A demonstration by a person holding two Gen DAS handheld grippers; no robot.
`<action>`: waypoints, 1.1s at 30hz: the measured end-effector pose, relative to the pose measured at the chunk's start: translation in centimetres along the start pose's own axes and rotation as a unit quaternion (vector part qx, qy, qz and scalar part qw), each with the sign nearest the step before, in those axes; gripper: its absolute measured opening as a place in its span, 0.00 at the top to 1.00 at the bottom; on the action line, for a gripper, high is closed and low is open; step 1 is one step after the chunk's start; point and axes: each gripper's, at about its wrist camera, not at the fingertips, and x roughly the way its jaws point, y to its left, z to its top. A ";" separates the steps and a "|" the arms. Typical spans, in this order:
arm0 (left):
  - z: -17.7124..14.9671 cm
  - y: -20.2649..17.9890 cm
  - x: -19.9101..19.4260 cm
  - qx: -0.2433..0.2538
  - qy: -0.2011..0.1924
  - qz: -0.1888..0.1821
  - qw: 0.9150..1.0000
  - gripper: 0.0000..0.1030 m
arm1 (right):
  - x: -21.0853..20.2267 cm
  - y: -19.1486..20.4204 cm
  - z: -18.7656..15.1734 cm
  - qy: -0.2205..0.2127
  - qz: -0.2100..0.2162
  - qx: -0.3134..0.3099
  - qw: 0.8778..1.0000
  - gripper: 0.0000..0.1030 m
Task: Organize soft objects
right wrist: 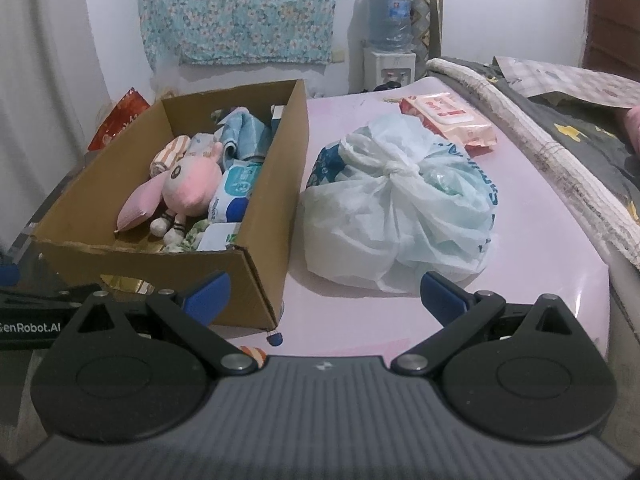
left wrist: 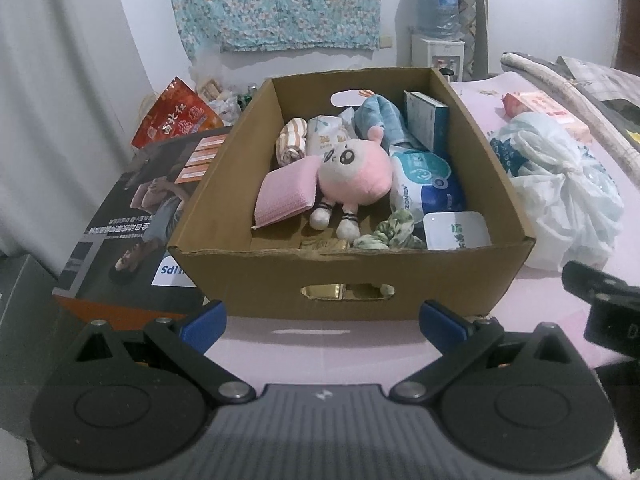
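A brown cardboard box [left wrist: 348, 280] [right wrist: 256, 280] stands on the pink table, holding a pink plush doll [left wrist: 354, 178] [right wrist: 190, 186], a pink pad [left wrist: 286, 192], a striped rolled towel [left wrist: 292, 142], a blue cloth [left wrist: 378, 120], tissue packs [left wrist: 426, 178] and a green scrunchie [left wrist: 390, 232]. A knotted white plastic bag [right wrist: 400, 204] [left wrist: 560, 188] lies right of the box. Behind it lies a pink wet-wipes pack [right wrist: 448, 118] [left wrist: 548, 114]. My left gripper [left wrist: 322, 322] is open in front of the box. My right gripper [right wrist: 326, 300] is open before the bag and the box's corner.
A dark printed carton [left wrist: 132, 216] and a red bag [left wrist: 178, 114] sit left of the box. A folded blanket [right wrist: 540, 152] lies along the table's right side. A water dispenser [right wrist: 390, 40] and a floral cloth [right wrist: 244, 12] are at the back wall.
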 end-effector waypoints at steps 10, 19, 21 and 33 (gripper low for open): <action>-0.1 0.1 0.1 -0.002 0.006 0.000 1.000 0.00 | -0.1 0.7 -0.3 0.009 0.004 -0.012 1.000 0.01; -0.1 0.3 0.3 -0.005 0.009 0.001 1.000 0.00 | 0.0 1.1 -0.5 0.013 0.007 -0.019 1.000 0.01; -0.1 0.4 0.3 -0.005 0.010 0.001 1.000 0.00 | 0.0 1.1 -0.5 0.014 0.007 -0.019 1.000 0.01; -0.2 0.3 0.4 -0.006 0.012 0.000 1.000 0.00 | 0.1 1.1 -0.6 0.015 0.006 -0.020 1.000 0.01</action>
